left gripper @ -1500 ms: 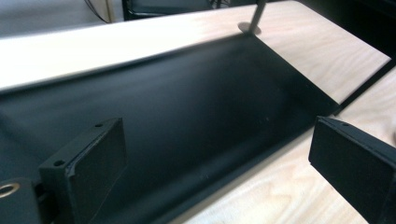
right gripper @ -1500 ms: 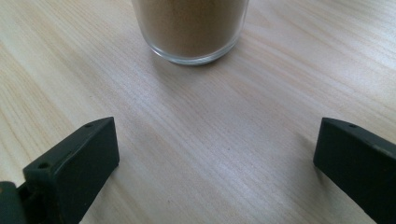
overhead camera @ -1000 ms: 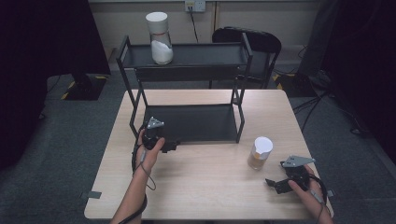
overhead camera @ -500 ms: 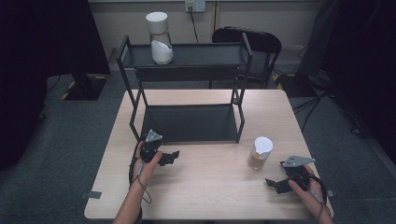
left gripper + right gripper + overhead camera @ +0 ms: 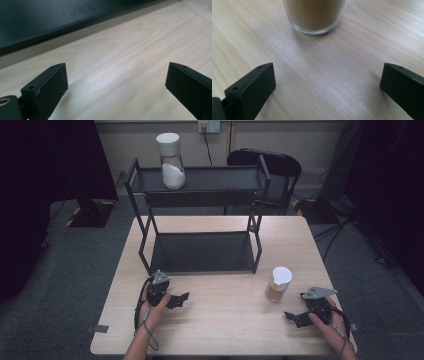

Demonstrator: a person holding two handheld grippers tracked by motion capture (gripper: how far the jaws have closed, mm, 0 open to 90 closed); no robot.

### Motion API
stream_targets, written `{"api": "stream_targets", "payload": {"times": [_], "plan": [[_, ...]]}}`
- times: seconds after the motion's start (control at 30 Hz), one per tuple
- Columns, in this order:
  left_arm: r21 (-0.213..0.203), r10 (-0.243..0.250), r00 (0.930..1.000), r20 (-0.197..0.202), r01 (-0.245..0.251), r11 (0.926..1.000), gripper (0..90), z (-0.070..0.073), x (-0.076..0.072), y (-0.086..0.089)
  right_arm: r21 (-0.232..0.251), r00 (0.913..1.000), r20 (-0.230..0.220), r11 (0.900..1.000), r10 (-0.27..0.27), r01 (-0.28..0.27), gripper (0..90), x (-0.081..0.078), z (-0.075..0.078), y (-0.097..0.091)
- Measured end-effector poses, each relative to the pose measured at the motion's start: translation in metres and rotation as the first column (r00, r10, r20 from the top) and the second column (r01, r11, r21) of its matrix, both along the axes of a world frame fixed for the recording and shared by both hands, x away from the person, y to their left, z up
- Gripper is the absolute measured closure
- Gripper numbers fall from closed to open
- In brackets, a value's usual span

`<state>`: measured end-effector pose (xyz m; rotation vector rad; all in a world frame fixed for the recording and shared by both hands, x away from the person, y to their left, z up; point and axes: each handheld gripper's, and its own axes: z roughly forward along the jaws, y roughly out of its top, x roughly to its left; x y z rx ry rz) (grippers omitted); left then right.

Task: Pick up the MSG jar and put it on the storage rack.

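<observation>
A glass jar point(image 5: 277, 284) of brown powder with a white lid stands on the wooden table point(image 5: 225, 330), right of the black shelf rack point(image 5: 202, 252). It looks rigid, smooth, breakable and fairly heavy; gripping mid-body seems safest. The right gripper point(image 5: 292, 316), jaws spread empty, faces it nearby. The left gripper point(image 5: 184, 297) rests released, well apart.

A clear glass jar point(image 5: 278, 285) with a white lid stands upright on the wooden table, right of centre in the high view — filled with brown powder. In the right gripper view its base sits top centre.
</observation>
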<state>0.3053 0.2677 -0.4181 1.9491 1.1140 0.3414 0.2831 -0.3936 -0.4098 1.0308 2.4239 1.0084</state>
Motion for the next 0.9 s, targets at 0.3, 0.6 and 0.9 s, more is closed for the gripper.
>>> {"api": "stream_targets", "payload": {"times": [0.3,0.6,0.9], "plan": [[0.019,-0.023,0.9997,-0.007,0.023,0.9995,3.8,-0.007,-0.013,0.007,0.000,1.0000,0.000,1.0000,0.000,0.000,0.0,0.000,0.000,0.000],[0.091,-0.064,0.9975,-0.028,0.066,0.9937,3.2,0.001,-0.024,0.013,0.000,1.0000,0.000,1.0000,0.000,0.000,0.0,0.000,0.000,0.000],[0.192,-0.130,0.9915,-0.013,0.130,0.9728,0.2,0.005,-0.034,0.012,0.000,1.0000,0.000,1.0000,0.000,0.000,0.0,0.000,0.000,0.000]]}}
